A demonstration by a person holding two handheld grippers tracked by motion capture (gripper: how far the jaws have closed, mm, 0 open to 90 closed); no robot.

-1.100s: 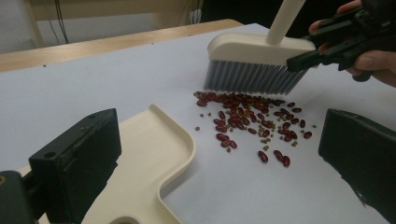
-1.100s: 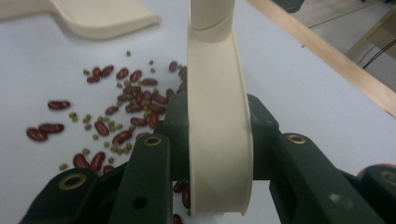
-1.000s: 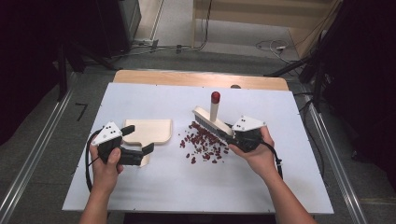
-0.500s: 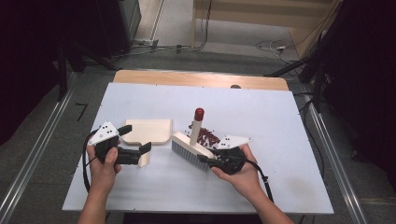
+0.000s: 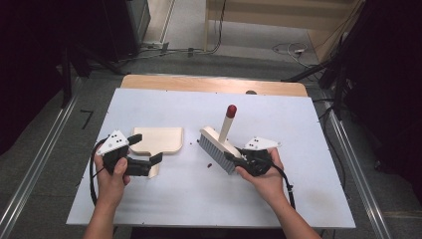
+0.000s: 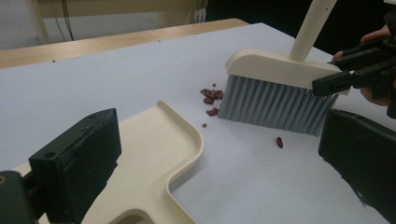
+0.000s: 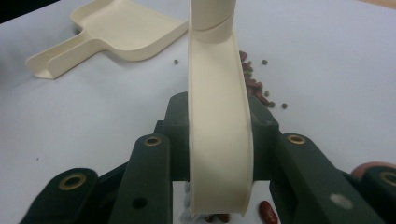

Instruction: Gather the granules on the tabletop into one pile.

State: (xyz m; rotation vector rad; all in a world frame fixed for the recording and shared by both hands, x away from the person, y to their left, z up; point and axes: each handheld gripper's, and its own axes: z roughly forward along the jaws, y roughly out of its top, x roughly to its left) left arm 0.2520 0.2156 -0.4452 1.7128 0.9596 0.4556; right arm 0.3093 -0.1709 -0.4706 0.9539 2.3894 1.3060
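Brush head, cream plastic with grey bristles (image 5: 219,149), is pinched between the right gripper's (image 5: 238,160) jaws, which press on its two long faces, as the right gripper view shows. The bristles rest on the white table (image 5: 298,199). The brush's pale handle with a red tip (image 5: 228,120) rises from the head, tilted away from the person. Small dark red beans (image 6: 211,96) lie on the table against the bristles on the side facing the dustpan, with one stray bean (image 6: 279,142) on the nearer side and a few more under the right gripper.

To the left, well apart from the brush, a cream plastic dustpan (image 5: 158,140) lies flat, its open lip turned toward the brush. Its short handle runs back between the left gripper's (image 5: 155,159) jaws; these stand apart on either side of the handle, and whether they press on it cannot be told.

The turning point is direction: the dustpan lies to the left of the brush, with bare table between. The brush head's long axis runs roughly across that path, so a sweep leftward by the right hand would likely push the beans toward the lip.
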